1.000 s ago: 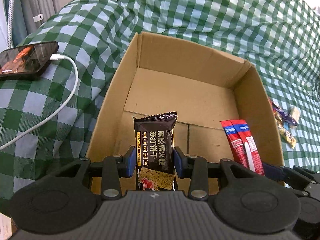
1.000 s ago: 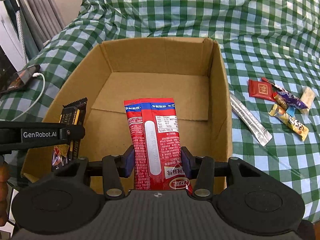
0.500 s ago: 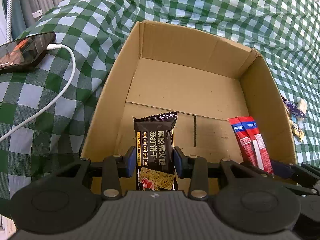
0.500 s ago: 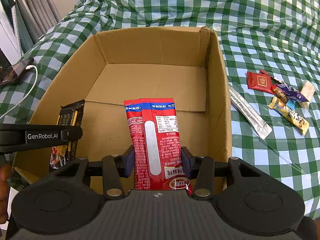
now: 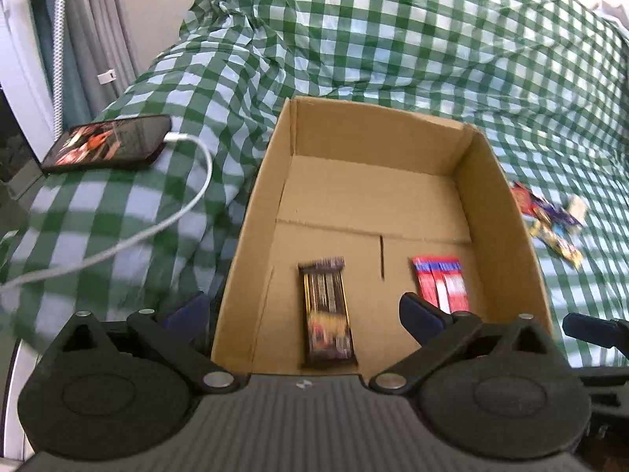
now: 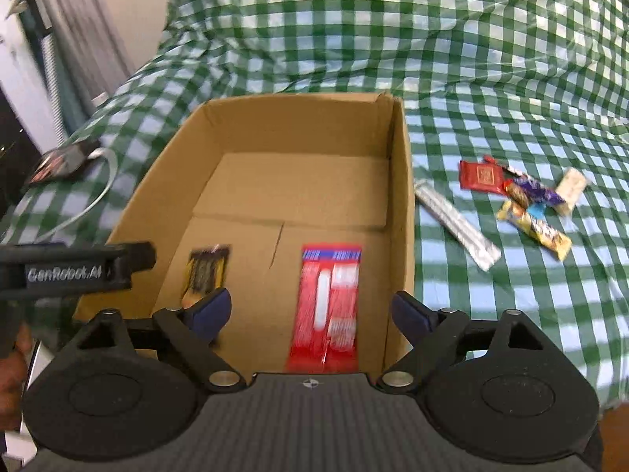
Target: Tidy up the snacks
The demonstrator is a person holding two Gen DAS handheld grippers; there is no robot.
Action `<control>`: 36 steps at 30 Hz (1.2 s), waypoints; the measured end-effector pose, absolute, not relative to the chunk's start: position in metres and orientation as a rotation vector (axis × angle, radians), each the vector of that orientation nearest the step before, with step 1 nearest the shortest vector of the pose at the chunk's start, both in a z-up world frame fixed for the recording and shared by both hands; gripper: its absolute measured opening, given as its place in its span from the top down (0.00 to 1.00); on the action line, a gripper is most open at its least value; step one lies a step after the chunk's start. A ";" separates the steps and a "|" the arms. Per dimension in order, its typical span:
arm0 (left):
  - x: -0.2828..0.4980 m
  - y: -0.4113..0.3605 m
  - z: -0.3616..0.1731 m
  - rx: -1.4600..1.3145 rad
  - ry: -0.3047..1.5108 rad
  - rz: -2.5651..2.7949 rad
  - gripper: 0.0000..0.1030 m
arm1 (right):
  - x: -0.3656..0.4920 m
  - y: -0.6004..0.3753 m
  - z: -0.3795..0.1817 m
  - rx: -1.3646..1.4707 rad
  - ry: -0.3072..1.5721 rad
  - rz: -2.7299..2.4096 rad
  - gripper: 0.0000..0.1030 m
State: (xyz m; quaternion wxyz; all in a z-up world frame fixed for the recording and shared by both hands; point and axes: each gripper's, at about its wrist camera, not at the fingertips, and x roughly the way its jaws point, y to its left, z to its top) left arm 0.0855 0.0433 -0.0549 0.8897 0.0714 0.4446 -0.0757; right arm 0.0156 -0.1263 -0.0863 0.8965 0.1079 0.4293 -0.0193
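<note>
An open cardboard box (image 5: 271,165) (image 6: 401,181) sits on the green checked cloth. A dark biscuit packet (image 5: 328,310) (image 6: 204,273) lies flat on the box floor at the near left. Beside it to the right lies a red snack packet (image 5: 442,287) (image 6: 330,303). My left gripper (image 5: 302,316) hangs above the near edge of the box, its jaws opening wide with the dark packet lying loose below them. My right gripper (image 6: 310,310) is likewise opening above the red packet, with no pad touching it.
Several loose snacks (image 6: 526,196) and a silver stick packet (image 6: 458,222) lie on the cloth right of the box. A phone (image 5: 106,143) on a white cable (image 5: 157,228) rests to the left. A hand (image 6: 11,358) holds the left gripper's body.
Both grippers have let go of their packets and opened wide. The dark packet and the red packet now lie on the box floor. Both grippers have pulled up and back.
</note>
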 end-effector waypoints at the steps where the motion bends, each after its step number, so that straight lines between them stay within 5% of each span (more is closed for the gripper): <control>1: 0.074 0.044 -0.052 0.157 0.918 -0.158 0.00 | 0.006 -0.122 -0.083 0.220 0.891 -0.033 0.11; 36: -0.077 0.052 0.022 0.169 0.677 -0.189 0.00 | -0.139 -0.095 -0.014 0.120 0.636 -0.011 0.05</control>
